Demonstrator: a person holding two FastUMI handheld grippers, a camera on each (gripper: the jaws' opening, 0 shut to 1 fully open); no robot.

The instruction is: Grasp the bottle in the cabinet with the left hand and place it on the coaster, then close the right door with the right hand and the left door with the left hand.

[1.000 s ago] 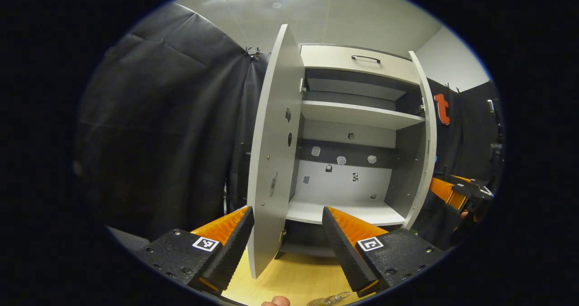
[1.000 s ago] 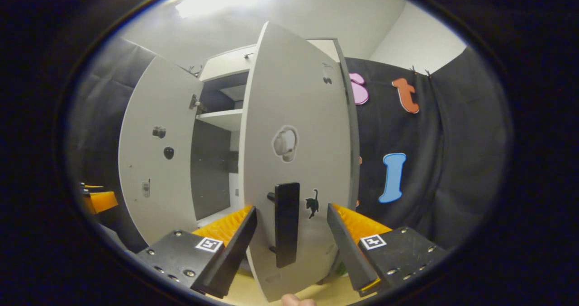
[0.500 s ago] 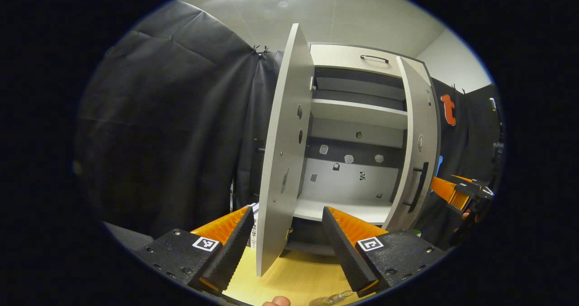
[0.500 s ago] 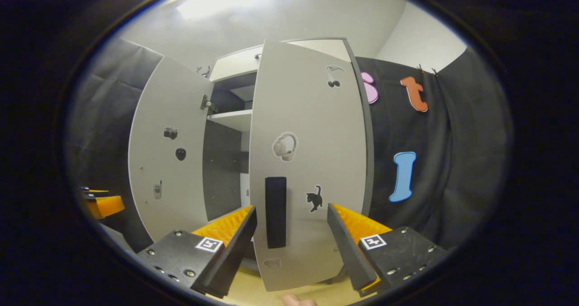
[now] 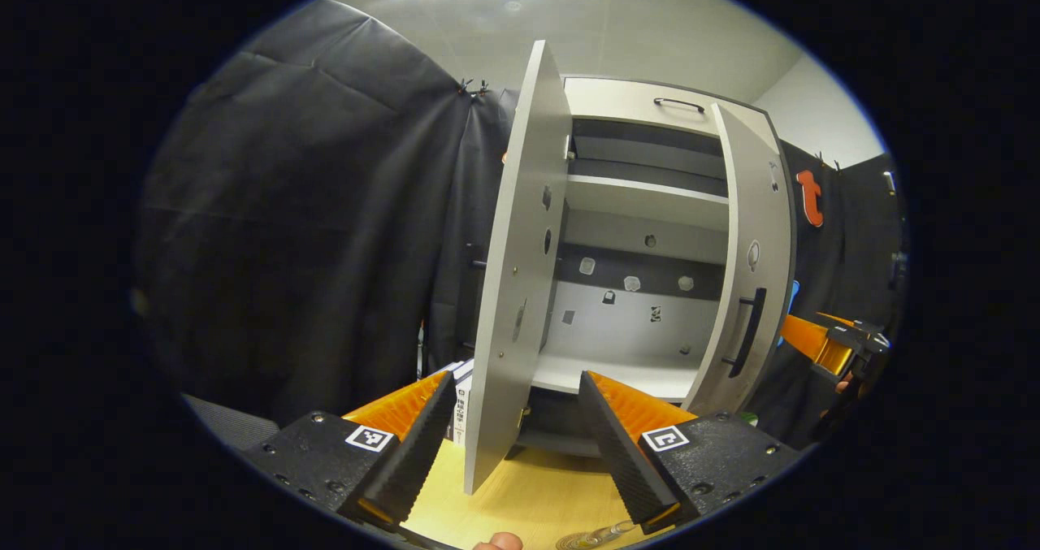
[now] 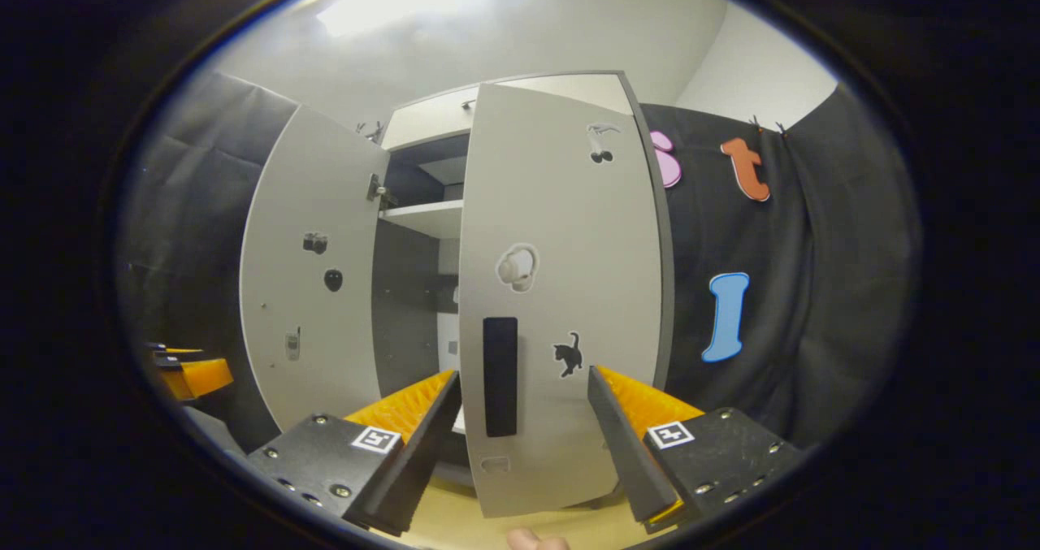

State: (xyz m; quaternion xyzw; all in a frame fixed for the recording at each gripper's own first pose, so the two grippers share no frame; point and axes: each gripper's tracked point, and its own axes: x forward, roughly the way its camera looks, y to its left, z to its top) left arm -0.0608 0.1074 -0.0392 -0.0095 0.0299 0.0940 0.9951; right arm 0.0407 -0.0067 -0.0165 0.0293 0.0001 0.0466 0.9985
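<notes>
- In the left gripper view, the left gripper (image 5: 516, 444) sits at the bottom of the frame with its fingers spread, holding nothing; the lower edge of the left door (image 5: 516, 290) stands between them.
- The left door is wide open, seen nearly edge-on in the centre of that frame, with small stickers on its inner face.
- The cabinet (image 5: 642, 290) fills the centre right of the frame; its lower shelf (image 5: 617, 375) and upper shelf (image 5: 650, 201) are bare, and no bottle can be made out inside.
- The right door (image 5: 751, 266) is partly swung in, not fully shut, with a black handle (image 5: 749, 331) on its outer face.
- At the bottom edge of that frame, a wavy-rimmed coaster (image 5: 589, 538) lies on the yellow worktop (image 5: 536, 497).
- The right gripper (image 5: 833, 347) shows at the right edge of that frame, near the right door.
- In the right gripper view, the right gripper (image 6: 524, 444) has its fingers spread, gripping nothing, with the black handle (image 6: 500, 375) between them in the frame.
- A cat sticker (image 6: 566, 353) is just right of the handle.
</notes>
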